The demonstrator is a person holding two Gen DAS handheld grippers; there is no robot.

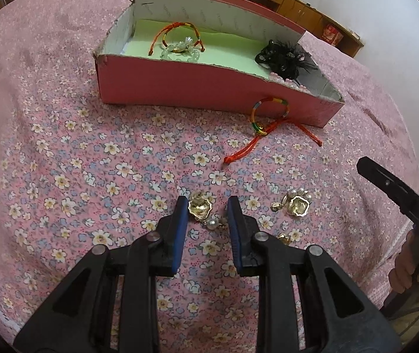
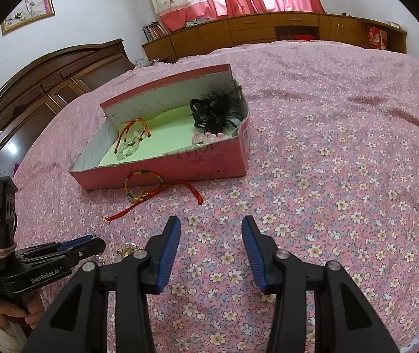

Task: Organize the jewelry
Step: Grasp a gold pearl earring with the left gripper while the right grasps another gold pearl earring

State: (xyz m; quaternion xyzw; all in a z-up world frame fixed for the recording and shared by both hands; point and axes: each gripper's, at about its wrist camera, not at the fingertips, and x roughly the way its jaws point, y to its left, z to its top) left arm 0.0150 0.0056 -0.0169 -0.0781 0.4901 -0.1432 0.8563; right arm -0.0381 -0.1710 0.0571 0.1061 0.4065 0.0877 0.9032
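Observation:
My left gripper point(image 1: 205, 206) is low over the floral bedspread, jaws open around a gold earring with pearls point(image 1: 199, 209). The earring lies against the left pad, with a gap to the right pad. A second gold pearl earring point(image 1: 296, 204) lies to its right, and a small gold piece point(image 1: 284, 238) sits nearer me. A rainbow cord bracelet point(image 1: 269, 114) with red tails leans on the front of the pink box point(image 1: 180, 85). My right gripper point(image 2: 211, 229) hovers open over the bedspread with nothing between its fingers.
The pink box point(image 2: 162, 173) holds an orange cord bracelet point(image 1: 177, 38), a clear bead bracelet point(image 1: 180, 53), a black feather piece point(image 1: 286, 56) and pink beads point(image 1: 286, 82). The bedspread point(image 2: 327, 176) stretches wide on the right. A wooden headboard and cabinets stand behind.

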